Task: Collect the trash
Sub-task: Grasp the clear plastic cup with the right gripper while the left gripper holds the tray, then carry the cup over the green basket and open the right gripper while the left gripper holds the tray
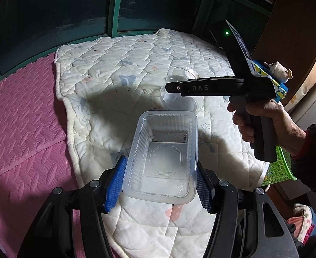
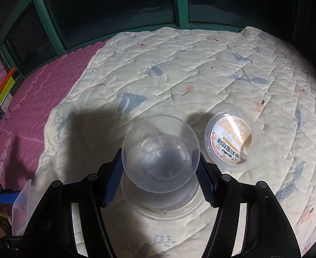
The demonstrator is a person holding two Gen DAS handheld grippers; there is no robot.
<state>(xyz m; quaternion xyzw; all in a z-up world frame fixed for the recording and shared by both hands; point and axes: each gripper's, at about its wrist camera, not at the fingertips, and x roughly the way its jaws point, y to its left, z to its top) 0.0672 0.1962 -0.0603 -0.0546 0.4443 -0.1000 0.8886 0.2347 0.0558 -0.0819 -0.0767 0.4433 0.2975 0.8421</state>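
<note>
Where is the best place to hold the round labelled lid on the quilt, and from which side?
Grip the lid across its rim, coming from above. It lies flat on the quilt beside the clear cup, label up, so only the thin raised rim gives the pads something to pinch. Probably approach from the side away from the cup, where it stands clear.

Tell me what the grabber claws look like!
Both are black plastic with blue ribbed pads and silver bolts. The right claw has white letters "DAS" on its side, a grey handle and a green light. The person's sleeve is black with red inside.
</note>
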